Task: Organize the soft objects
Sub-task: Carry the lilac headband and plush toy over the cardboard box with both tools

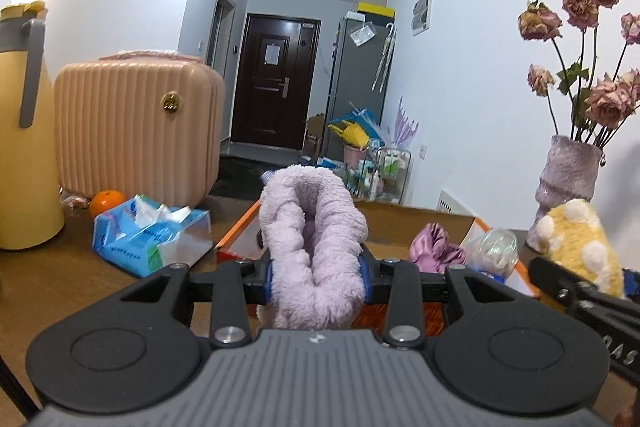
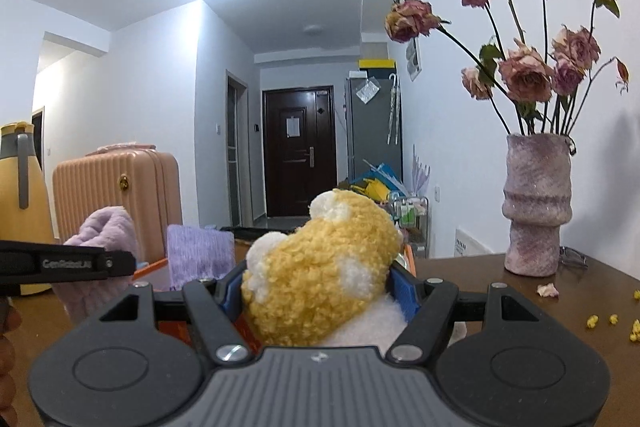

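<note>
My left gripper is shut on a fluffy lilac slipper, which stands up between its blue pads and hides the fingertips. My right gripper is shut on a yellow plush toy with white patches. In the left wrist view that toy and the right gripper's arm appear at the right edge. In the right wrist view the lilac slipper and the left gripper's arm show at the left. A cardboard box with orange-edged flaps lies open just beyond the slipper. It holds a shiny purple cloth and a clear plastic bag.
On the brown table stand a yellow jug, a pink ribbed case, an orange, a blue tissue pack and a lilac vase of dried roses. A purple knitted cloth stands by the box. Yellow crumbs dot the right side.
</note>
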A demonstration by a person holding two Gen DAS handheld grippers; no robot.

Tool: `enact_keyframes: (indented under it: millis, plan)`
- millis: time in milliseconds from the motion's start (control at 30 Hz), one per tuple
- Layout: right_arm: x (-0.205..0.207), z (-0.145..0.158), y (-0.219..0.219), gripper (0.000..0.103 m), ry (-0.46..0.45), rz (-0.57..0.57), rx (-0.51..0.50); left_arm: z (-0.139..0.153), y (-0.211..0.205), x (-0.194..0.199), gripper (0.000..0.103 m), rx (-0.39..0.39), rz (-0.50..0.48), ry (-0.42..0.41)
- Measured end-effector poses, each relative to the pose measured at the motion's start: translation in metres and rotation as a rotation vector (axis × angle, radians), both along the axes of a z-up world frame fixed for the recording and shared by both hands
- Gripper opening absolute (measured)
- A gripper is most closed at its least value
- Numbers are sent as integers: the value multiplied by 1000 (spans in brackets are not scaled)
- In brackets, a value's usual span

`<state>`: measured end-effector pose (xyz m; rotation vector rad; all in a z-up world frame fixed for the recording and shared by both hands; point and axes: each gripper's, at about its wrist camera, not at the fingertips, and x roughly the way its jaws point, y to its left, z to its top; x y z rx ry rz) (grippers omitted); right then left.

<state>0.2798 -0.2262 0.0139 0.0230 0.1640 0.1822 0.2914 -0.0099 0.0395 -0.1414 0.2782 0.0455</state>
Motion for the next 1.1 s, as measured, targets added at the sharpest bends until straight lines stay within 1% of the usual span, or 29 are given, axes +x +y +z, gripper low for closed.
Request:
enact_keyframes:
  millis: [233, 467, 767, 1000, 1100]
  plan:
    - [15, 5, 9, 69, -39, 0, -5, 7, -12, 20, 37, -13, -3, -30]
    - [39, 7, 14, 69, -61, -6, -2, 6, -17, 49, 37, -21, 5, -32]
    - [83, 6, 19, 69, -58, -17, 2, 1, -20, 95, 38, -11, 17, -32]
    - [119, 0, 23, 70, -39, -15, -18, -5, -20, 127, 38, 20, 27, -29]
    - [132, -2, 25, 70, -27, -15, -31, -7, -20, 136, 41, 34, 29, -28]
